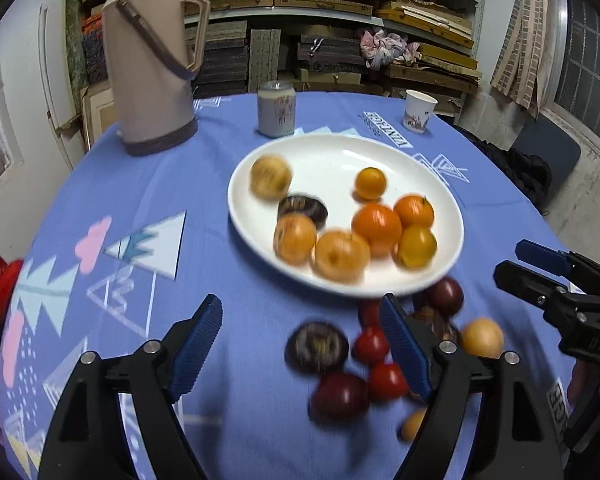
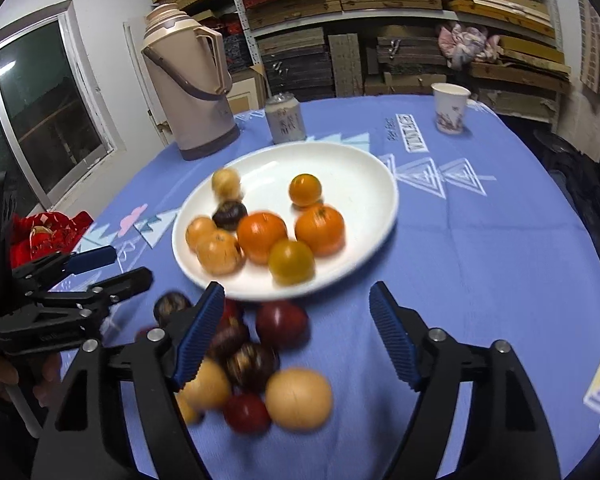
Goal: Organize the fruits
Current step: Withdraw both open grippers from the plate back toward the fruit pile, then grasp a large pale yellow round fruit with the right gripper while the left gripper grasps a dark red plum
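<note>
- The left gripper hangs over bare blue tablecloth with its jaws spread and nothing between them; its ribbed blue pads are free. The loose fruit starts just beside its right finger, so my judgement is that it should shift that way before closing.
- A dark, wrinkled round fruit lies nearest that gripper, apart from its neighbours. It looks like the easiest first pick: approach from above with one pad on either side of its widest part.
- The small red tomatoes and the dark red plum sit touching one another. They are smooth, glossy and probably soft, so a gentle squeeze seems wise; a hard one could bruise or squirt them out.
- The white plate stands just beyond the pile. It is shallow, smooth and glazed, and holds oranges, yellower round fruits and one dark one near its front rim. The back half is bare, which I judge the better place to set fruit down, since round fruit may roll.
- The right gripper hovers over the same pile, its jaws likewise spread and gripping nothing. The tan, matt round fruit lies between its fingers, below them in the right wrist view, and looks firm enough for a plain side grip.
- Both grippers crowd one heap, so taking turns would avoid a knock.
- Behind the plate stand a tall plastic flask, a can and a paper cup, well clear of the work.
</note>
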Demonstrator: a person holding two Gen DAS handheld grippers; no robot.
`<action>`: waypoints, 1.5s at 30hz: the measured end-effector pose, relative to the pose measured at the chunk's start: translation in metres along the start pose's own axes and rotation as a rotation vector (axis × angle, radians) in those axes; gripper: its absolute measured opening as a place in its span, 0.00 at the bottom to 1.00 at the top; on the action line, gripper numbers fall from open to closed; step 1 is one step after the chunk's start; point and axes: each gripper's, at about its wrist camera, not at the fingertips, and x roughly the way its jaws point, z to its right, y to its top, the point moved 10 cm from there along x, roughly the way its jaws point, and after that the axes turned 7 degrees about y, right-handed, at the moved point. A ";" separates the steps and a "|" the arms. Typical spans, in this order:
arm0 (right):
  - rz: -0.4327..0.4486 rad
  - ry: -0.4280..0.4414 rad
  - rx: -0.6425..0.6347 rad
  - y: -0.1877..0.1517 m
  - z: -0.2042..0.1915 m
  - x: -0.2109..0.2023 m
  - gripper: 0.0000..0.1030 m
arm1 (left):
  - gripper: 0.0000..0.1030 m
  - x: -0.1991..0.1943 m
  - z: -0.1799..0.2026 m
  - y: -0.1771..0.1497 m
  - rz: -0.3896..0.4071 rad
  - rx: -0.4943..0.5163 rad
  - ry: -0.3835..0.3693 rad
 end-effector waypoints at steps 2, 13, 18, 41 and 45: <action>-0.007 -0.010 0.000 -0.013 0.002 -0.008 0.71 | 0.80 -0.005 -0.003 -0.012 -0.008 -0.013 -0.004; -0.038 -0.041 0.048 -0.077 0.015 -0.035 0.72 | 0.84 -0.031 -0.011 -0.060 -0.012 -0.031 -0.001; -0.055 -0.069 0.050 -0.089 0.020 -0.035 0.73 | 0.84 -0.030 -0.008 -0.073 -0.025 -0.019 0.010; -0.236 -0.138 -0.113 -0.076 0.017 0.030 0.69 | 0.84 -0.012 -0.005 -0.094 -0.082 0.006 -0.004; -0.234 -0.081 -0.123 -0.071 0.009 0.033 0.48 | 0.84 -0.009 -0.002 -0.094 -0.089 0.015 0.002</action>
